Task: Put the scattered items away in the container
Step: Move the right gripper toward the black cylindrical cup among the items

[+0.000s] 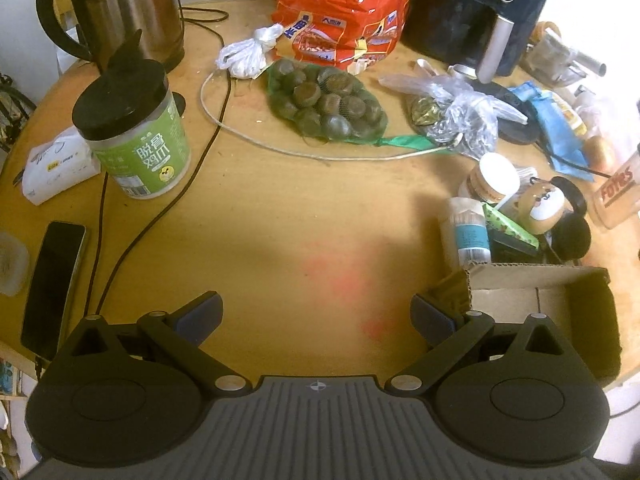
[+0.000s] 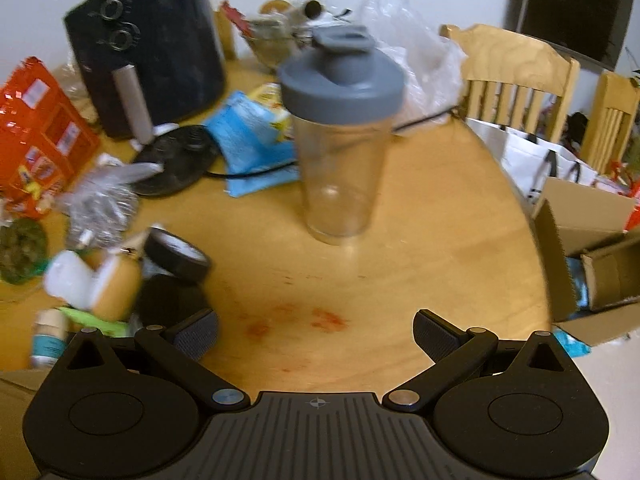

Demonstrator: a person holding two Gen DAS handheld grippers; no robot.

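Observation:
My left gripper (image 1: 316, 316) is open and empty over bare wooden table. An open cardboard box (image 1: 560, 300) lies just right of its right finger. Beyond the box is a pile of small items: a white-capped bottle (image 1: 494, 178), a toothpick tube (image 1: 468, 228), a green packet (image 1: 508, 224) and a bear-shaped bottle (image 1: 544, 204). My right gripper (image 2: 316, 332) is open and empty over the table. A clear shaker cup with a grey lid (image 2: 340, 136) stands upright ahead of it. The same pile shows at its left, with a black tape roll (image 2: 176, 256) and the bear-shaped bottle (image 2: 116, 284).
A green jar (image 1: 136, 136), phone (image 1: 52, 284), tissue pack (image 1: 56, 168), kettle (image 1: 120, 12), net of chestnuts (image 1: 328, 100), red bag (image 1: 344, 12) and black air fryer (image 1: 476, 8) crowd the table. Cables (image 1: 160, 208) run across it. Chairs (image 2: 516, 76) and a floor box (image 2: 588, 248) stand beyond the right edge.

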